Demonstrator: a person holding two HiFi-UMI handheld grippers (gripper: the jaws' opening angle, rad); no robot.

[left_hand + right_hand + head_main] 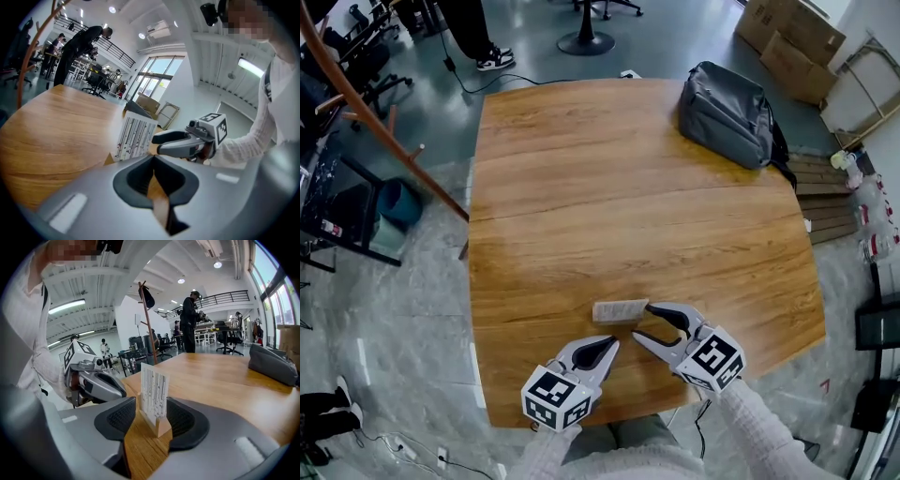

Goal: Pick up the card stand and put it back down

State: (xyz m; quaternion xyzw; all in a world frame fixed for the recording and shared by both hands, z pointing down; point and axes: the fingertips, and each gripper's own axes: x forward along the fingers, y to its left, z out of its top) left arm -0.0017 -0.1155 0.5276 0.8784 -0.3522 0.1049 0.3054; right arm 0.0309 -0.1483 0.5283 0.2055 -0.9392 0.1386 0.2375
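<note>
Wooden table (581, 187): light oak-grain top, rounded edges, seam ran across it side to side. Grey backpack (727, 112) lay at 1 o'clock, near far right corner. Card stand (620, 310) stood at 6 o'clock, close to near edge: wooden base flat on tabletop, white line-printed card upright in it. Backpack and card stand well apart.

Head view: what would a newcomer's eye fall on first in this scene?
First, the card stand near the front edge of the wooden table, standing between the open jaws of the right hand-held gripper, which do not press it. The left hand-held gripper is shut just left of it, and a grey backpack lies at the table's far right corner.
</note>
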